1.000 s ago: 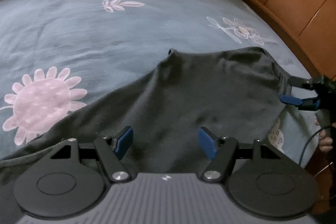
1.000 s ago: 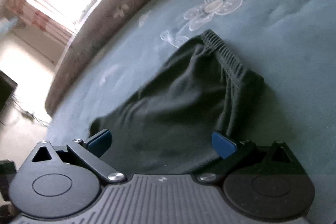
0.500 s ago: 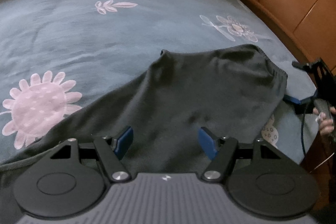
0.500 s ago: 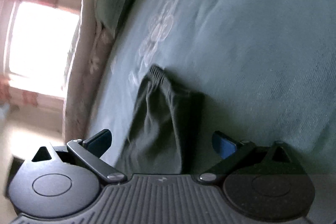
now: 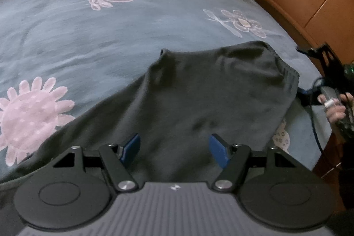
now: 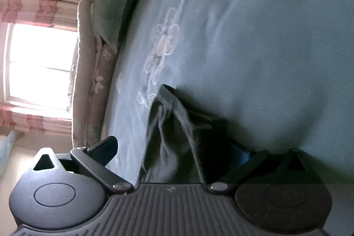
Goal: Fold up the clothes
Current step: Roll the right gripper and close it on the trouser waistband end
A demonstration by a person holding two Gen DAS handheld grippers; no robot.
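Both grippers open, holding nothing: left gripper (image 5: 174, 148) above dark garment (image 5: 199, 98), right gripper (image 6: 177, 152) rolled sideways at elastic waistband (image 6: 174, 103). Garment spread on floral bedsheet (image 5: 110, 37), near bed edge. Risk: one-layer pinch at waistband, fold skews; fabric slides off.

Splayed right tongs (image 6: 177, 152) over dark trousers (image 6: 174, 136) on bedsheet (image 6: 265, 37)

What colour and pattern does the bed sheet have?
The bed sheet is grey-blue with pale pink and white flowers; the left wrist view shows it best.
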